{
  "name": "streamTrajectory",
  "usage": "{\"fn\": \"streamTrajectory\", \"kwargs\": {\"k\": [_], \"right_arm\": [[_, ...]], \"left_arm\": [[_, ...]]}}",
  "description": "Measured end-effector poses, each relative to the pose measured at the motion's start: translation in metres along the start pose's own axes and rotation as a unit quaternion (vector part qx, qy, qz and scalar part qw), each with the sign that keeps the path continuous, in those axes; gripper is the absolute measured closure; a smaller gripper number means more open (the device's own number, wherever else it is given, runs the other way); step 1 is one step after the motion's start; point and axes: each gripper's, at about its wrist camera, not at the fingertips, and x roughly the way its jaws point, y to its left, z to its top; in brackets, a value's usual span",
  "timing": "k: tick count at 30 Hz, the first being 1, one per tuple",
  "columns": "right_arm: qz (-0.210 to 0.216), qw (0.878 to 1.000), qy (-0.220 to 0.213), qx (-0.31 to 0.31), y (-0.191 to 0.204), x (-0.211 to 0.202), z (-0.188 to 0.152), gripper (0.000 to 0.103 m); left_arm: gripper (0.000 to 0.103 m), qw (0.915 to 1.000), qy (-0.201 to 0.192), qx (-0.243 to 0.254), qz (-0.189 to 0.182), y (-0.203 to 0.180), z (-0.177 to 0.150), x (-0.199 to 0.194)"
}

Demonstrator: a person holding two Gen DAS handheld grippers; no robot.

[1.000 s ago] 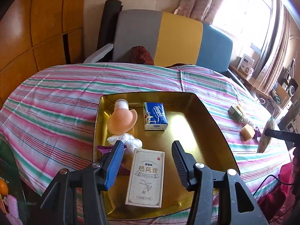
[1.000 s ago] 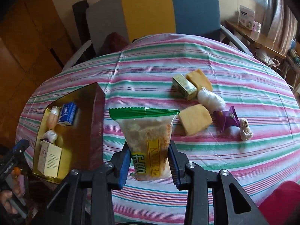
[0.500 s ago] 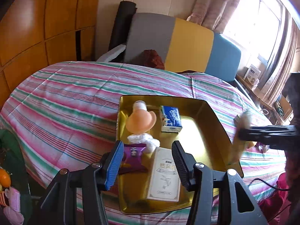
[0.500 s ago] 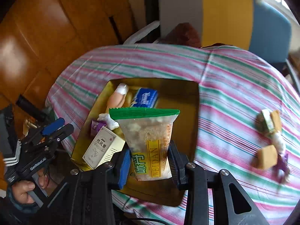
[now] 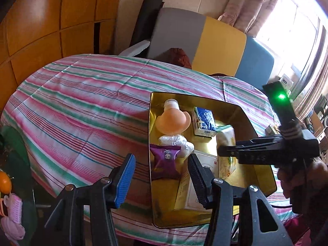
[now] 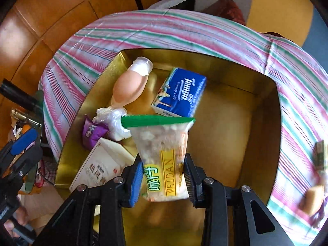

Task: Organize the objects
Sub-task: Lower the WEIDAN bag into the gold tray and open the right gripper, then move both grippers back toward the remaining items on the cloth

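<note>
Over the gold tray on the tabletop, the right hand-held gripper clenches the snack bag, due for lowering and release; the left hand-held gripper hangs released at the tray's near-left edge.

Left claw spread, empty; right claw clamped, holding load.

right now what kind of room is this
Probably a home living or dining room: a table under a striped cloth, a colour-block sofa behind it, and a curtained window.
</note>
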Motion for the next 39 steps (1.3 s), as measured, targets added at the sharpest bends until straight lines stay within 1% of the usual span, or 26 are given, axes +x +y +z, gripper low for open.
{"fn": "streamTrajectory", "kwargs": {"k": [6, 11, 13, 15, 16, 17, 18, 19, 21, 23, 27, 32, 39], "right_arm": [[0.012, 1.0, 0.012, -0.011, 0.007, 0.018, 0.012, 0.064], [0.033, 0.999, -0.008, -0.006, 0.01, 0.02, 0.015, 0.059], [0.036, 0.999, -0.018, -0.006, 0.011, 0.017, 0.013, 0.054], [0.035, 0.999, -0.032, -0.005, 0.012, 0.01, 0.01, 0.043], [0.035, 0.999, -0.042, -0.005, 0.012, 0.005, 0.009, 0.039], [0.035, 0.998, -0.052, -0.004, 0.013, 0.001, 0.007, 0.03], [0.033, 0.997, -0.062, -0.003, 0.013, -0.004, 0.005, 0.024], [0.031, 0.997, -0.073, -0.003, 0.013, -0.011, 0.002, 0.023], [0.02, 0.995, -0.095, -0.005, 0.013, -0.025, -0.006, 0.018], [0.0, 0.993, -0.116, -0.011, 0.014, -0.038, -0.015, 0.013], [-0.037, 0.988, -0.149, -0.016, 0.01, -0.063, -0.036, 0.008], [-0.067, 0.982, -0.178, 0.008, -0.01, -0.089, -0.063, 0.006], [-0.115, 0.971, -0.204, 0.039, -0.041, -0.113, -0.1, 0.005]], "left_arm": [[0.049, 1.0, 0.006, 0.001, 0.001, 0.0, -0.001, 0.004], [0.049, 1.0, 0.006, 0.0, 0.004, -0.001, -0.003, 0.004], [0.049, 1.0, 0.007, 0.001, 0.005, -0.001, -0.003, 0.004], [0.049, 1.0, 0.004, 0.003, 0.007, -0.003, -0.003, 0.002], [0.049, 1.0, 0.003, 0.003, 0.008, -0.003, -0.003, 0.002], [0.049, 0.9999, 0.002, 0.005, 0.009, -0.004, -0.002, 0.001], [0.049, 0.9999, 0.001, 0.006, 0.008, -0.005, -0.003, 0.001], [0.049, 0.9999, -0.001, 0.007, 0.008, -0.007, -0.003, -0.001], [0.049, 0.9998, -0.008, 0.014, 0.011, -0.011, -0.002, -0.005], [0.049, 0.9996, -0.012, 0.022, 0.014, -0.014, -0.001, -0.008], [0.049, 0.9989, -0.023, 0.038, 0.016, -0.024, 0.001, -0.015], [0.049, 0.9974, -0.033, 0.062, 0.013, -0.041, 0.002, -0.021], [0.049, 0.9951, -0.035, 0.093, 0.005, -0.066, 0.0, -0.024]]}}
